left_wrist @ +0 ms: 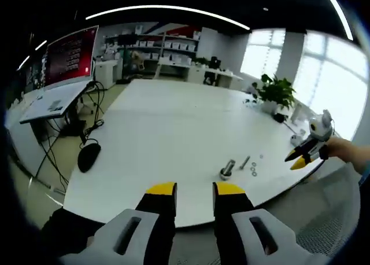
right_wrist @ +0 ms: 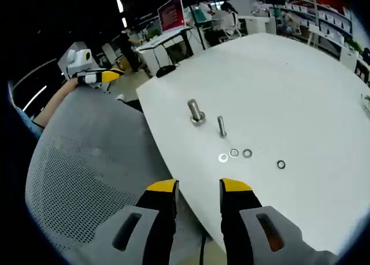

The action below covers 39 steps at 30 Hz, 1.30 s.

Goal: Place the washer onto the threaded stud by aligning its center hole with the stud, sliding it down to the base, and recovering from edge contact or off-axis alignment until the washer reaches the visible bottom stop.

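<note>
A threaded stud (left_wrist: 226, 170) (right_wrist: 195, 111) stands upright on its base near the edge of the white table (left_wrist: 173, 126) (right_wrist: 289, 80). A second bolt (left_wrist: 244, 162) (right_wrist: 221, 126) is right beside it. Several small washers (right_wrist: 234, 154) lie loose on the table by the bolts, one of them (right_wrist: 280, 164) a little apart; they also show as washers (left_wrist: 253, 171). My left gripper (left_wrist: 195, 190) (right_wrist: 103, 76) is open and empty, off the table edge. My right gripper (right_wrist: 198, 187) (left_wrist: 303, 157) is open and empty too, short of the washers.
A grey mesh chair back (right_wrist: 75, 161) sits between the grippers and the table. A black mouse-like object (left_wrist: 88, 155) lies off the table's left edge. A potted plant (left_wrist: 276, 91), a red screen (left_wrist: 72, 56) and side desks stand farther back.
</note>
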Each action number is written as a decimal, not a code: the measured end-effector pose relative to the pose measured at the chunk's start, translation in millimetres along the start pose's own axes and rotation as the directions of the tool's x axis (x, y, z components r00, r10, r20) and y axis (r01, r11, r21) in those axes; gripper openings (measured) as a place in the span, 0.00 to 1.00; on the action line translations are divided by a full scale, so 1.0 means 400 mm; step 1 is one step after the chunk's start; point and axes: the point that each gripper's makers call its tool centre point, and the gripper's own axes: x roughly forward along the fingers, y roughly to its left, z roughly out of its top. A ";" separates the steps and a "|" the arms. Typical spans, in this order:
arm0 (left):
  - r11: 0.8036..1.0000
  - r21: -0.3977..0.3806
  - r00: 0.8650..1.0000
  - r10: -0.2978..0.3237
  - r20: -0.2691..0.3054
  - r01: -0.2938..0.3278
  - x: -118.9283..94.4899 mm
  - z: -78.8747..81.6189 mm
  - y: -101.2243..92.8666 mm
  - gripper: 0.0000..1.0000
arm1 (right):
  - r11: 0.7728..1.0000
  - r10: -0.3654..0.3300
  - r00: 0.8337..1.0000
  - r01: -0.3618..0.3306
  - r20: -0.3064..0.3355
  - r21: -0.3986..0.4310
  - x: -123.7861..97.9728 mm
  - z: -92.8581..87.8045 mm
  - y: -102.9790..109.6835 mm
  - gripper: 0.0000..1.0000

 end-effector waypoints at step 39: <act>1.000 -0.008 0.999 0.024 -0.036 -0.024 0.005 -0.018 0.029 0.17 | 0.856 -0.202 0.855 -0.083 -0.478 -0.511 0.256 -0.022 -0.102 0.17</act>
